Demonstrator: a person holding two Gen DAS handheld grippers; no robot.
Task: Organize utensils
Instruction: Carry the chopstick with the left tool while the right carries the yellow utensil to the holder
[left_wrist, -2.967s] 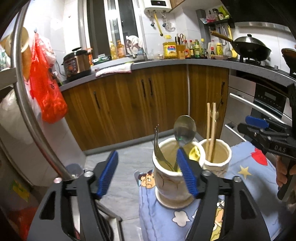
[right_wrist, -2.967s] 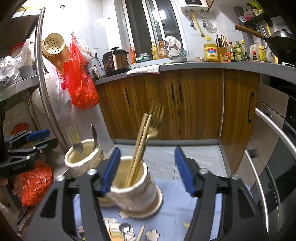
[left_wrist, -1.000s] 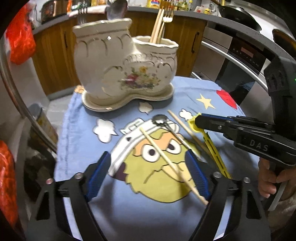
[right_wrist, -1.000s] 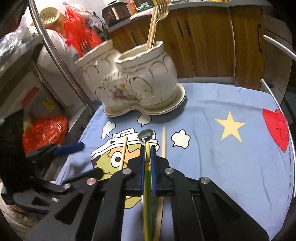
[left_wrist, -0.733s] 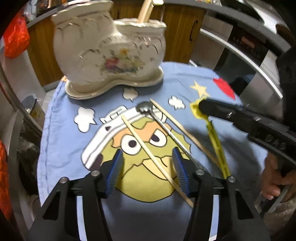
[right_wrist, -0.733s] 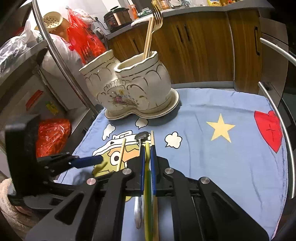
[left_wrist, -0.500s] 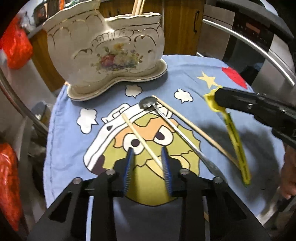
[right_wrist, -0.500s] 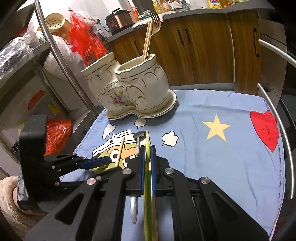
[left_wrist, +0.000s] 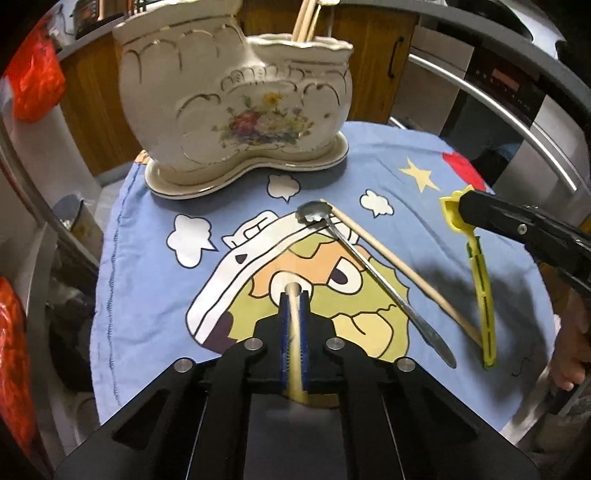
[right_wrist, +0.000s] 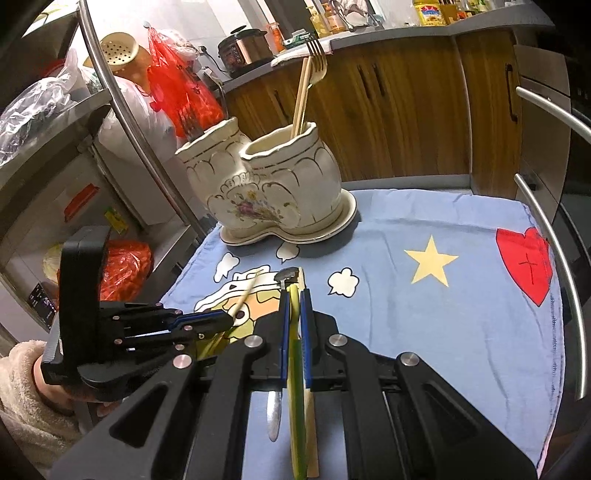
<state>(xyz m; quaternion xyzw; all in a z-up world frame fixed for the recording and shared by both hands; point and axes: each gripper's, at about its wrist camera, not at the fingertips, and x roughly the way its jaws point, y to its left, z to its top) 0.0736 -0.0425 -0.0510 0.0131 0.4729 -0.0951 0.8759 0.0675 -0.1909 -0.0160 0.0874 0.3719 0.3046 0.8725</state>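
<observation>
Left tongs (left_wrist: 293, 325), wide apart a second ago, have now clamped narrow on a wooden chopstick (left_wrist: 294, 332) at lower centre of the left wrist view. Right tongs (right_wrist: 293, 332) stay pinched on a yellow utensil (left_wrist: 480, 280), its far end low at that view's right edge. With both pieces gripped, carrying them to the ceramic holder (left_wrist: 236, 96) at upper centre looks next. A spoon (left_wrist: 369, 266) and second chopstick (left_wrist: 399, 269) lie crossed on the blue cartoon cloth (right_wrist: 461, 317) covering the bench. Wooden cabinets (right_wrist: 406, 110) and a red bag (right_wrist: 177, 85) fill the background.
</observation>
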